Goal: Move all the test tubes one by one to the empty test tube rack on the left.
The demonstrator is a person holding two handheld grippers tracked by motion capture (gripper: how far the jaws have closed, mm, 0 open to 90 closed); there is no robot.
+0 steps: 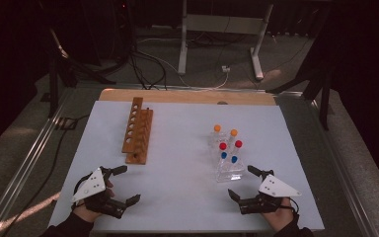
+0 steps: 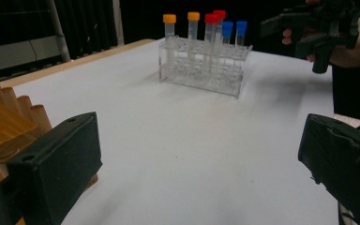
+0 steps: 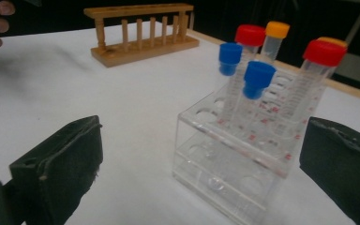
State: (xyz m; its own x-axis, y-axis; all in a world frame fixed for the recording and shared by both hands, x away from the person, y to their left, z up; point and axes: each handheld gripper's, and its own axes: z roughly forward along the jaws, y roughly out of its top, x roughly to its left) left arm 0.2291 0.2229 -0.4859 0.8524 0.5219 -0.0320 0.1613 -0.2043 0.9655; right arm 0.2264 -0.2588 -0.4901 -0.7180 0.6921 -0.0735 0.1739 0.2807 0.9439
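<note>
We stand at a white-topped table (image 1: pixel 177 148) with nothing yet picked up. On its left lies an empty brown wooden tube rack (image 1: pixel 137 129); on the right, just ahead of our right gripper (image 1: pixel 249 182), stands a clear acrylic rack (image 3: pixel 225 154) holding six capped plastic tubes: two orange, two red, two blue. Both the right gripper and the left gripper (image 1: pixel 121 184) have their jaws spread wide and empty. We judge this the opening step; next, the right gripper should reach for the nearest blue-capped tube (image 3: pixel 258 80) and close below its cap.

Black claws (image 1: pixel 127 183) carry white three-cornered plates (image 1: pixel 90 185).
</note>
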